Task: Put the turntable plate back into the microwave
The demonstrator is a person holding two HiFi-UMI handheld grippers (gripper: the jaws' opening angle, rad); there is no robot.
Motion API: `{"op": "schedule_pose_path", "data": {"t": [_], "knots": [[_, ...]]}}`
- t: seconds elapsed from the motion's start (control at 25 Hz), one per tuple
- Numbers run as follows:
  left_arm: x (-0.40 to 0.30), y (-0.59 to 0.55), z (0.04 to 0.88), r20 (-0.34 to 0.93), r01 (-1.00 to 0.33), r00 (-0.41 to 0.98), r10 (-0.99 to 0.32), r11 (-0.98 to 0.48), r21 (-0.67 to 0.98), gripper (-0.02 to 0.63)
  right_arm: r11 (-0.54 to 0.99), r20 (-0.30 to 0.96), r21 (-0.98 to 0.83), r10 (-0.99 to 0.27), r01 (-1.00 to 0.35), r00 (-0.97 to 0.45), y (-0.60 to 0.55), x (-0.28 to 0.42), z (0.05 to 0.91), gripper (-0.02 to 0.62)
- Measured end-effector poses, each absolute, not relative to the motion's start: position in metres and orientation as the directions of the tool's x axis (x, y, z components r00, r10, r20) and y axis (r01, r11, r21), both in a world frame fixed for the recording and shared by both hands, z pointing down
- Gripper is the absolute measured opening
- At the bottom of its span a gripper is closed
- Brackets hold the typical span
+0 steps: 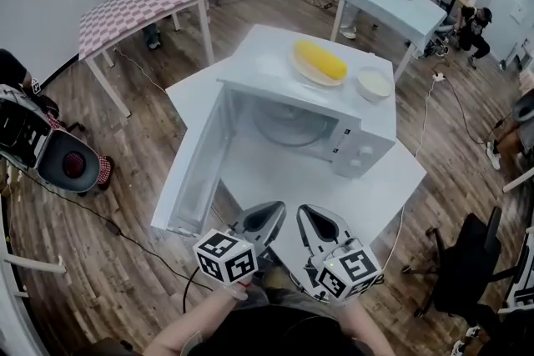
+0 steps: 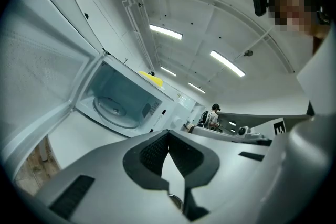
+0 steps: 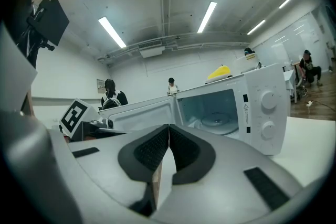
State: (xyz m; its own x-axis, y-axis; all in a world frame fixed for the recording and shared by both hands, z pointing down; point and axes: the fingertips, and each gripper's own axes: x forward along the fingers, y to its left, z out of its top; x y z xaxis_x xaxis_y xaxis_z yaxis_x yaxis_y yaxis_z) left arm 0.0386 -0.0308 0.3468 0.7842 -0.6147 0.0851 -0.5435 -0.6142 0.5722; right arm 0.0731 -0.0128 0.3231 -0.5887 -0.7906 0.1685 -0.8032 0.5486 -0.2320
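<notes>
The round clear glass turntable plate [image 1: 288, 126] is seen lying inside the open white microwave [image 1: 368, 147] ahead of the left tool [image 1: 269, 211] and right tool [image 1: 312, 216], both pressed together and empty; likely heavy, stiff, slick and breakable, it is best gripped by the rim.

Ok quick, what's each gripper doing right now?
Left gripper: closed, holding nothing.
Right gripper: closed, holding nothing.
</notes>
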Motion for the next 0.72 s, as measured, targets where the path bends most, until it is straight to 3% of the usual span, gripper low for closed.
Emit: {"op": "schedule_pose_path", "data": {"t": [0.72], "knots": [[0.007,-0.007,0.343,0.083,-0.553,0.764,-0.640,-0.584,0.595,0.012,0.543,0.155,-0.286,-0.787,-0.790,-0.597,0.015,0.070,0.326,0.025]]}}
